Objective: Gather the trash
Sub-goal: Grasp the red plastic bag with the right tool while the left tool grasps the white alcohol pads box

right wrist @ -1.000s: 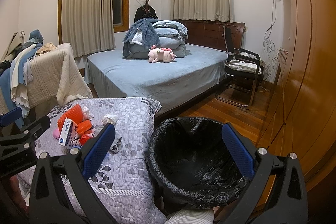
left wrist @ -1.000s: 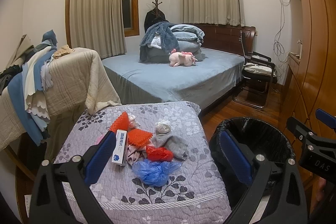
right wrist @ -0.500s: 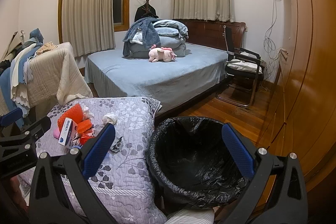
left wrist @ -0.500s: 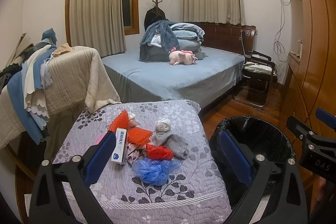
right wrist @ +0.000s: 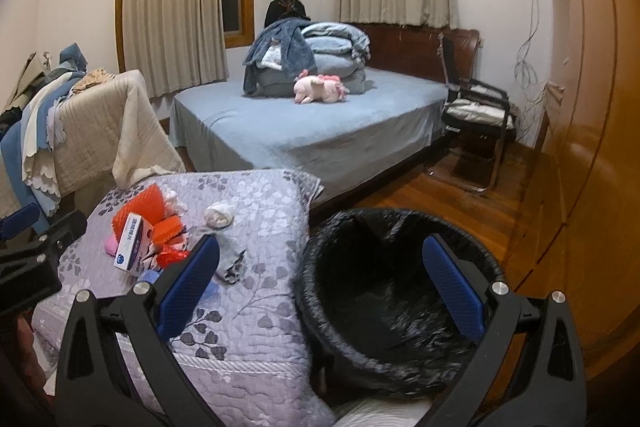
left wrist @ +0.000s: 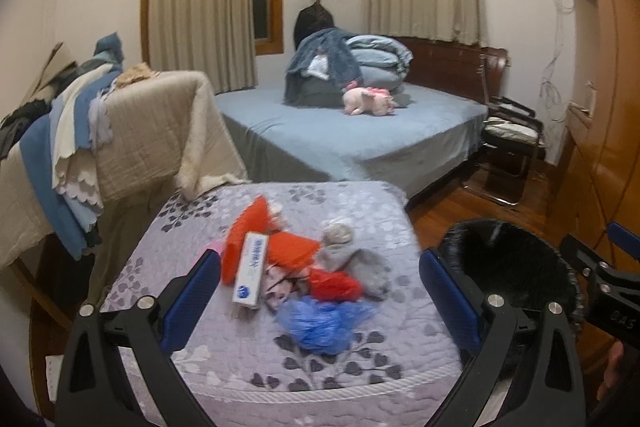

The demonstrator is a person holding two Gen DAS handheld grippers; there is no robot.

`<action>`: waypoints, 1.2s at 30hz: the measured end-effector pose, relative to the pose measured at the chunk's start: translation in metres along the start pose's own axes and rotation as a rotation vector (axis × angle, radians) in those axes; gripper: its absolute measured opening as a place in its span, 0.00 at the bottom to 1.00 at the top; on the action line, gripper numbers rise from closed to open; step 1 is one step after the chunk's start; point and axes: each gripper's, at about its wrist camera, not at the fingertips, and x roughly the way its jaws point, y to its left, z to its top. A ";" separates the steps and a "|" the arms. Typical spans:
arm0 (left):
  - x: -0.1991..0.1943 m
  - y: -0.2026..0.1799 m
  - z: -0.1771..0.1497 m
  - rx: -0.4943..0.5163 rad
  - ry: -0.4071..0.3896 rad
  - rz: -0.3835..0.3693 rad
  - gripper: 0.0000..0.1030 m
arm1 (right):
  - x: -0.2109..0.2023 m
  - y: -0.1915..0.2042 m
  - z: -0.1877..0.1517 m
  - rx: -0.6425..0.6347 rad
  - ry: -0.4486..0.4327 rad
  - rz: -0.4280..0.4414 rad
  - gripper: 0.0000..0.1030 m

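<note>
A pile of trash lies on a quilt-covered table [left wrist: 224,359]: a white and blue box [left wrist: 251,275], orange foam nets [left wrist: 294,249], a red wrapper [left wrist: 334,285], a blue plastic bag [left wrist: 324,323], grey crumpled tissue [left wrist: 360,263]. A bin with a black liner [right wrist: 384,291] stands right of the table. My left gripper [left wrist: 320,291] is open above the pile. My right gripper [right wrist: 320,283] is open above the bin's near rim. The box also shows in the right wrist view [right wrist: 134,247].
A blue bed [left wrist: 352,143] with folded blankets and a pink plush toy [left wrist: 368,101] lies beyond the table. A chair draped with cloths [left wrist: 100,131] stands at the left, a black chair [right wrist: 476,123] by the wall, a wooden wardrobe [right wrist: 592,147] at the right.
My left gripper has moved a little forward toward the trash pile. The right gripper has hardly moved. Both stay open.
</note>
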 end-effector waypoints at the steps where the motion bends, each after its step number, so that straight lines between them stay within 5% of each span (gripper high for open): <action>1: 0.004 0.005 -0.002 -0.004 0.005 0.008 0.94 | 0.005 0.003 -0.001 0.000 0.004 0.010 0.96; 15: 0.076 0.072 -0.030 -0.005 0.062 0.141 0.94 | 0.091 0.062 -0.019 -0.056 0.090 0.113 0.95; 22: 0.113 0.083 -0.048 0.012 0.118 0.146 0.83 | 0.134 0.084 -0.027 -0.077 0.152 0.171 0.77; 36: 0.142 0.119 -0.061 -0.028 0.172 0.185 0.82 | 0.188 0.152 -0.041 -0.138 0.229 0.299 0.69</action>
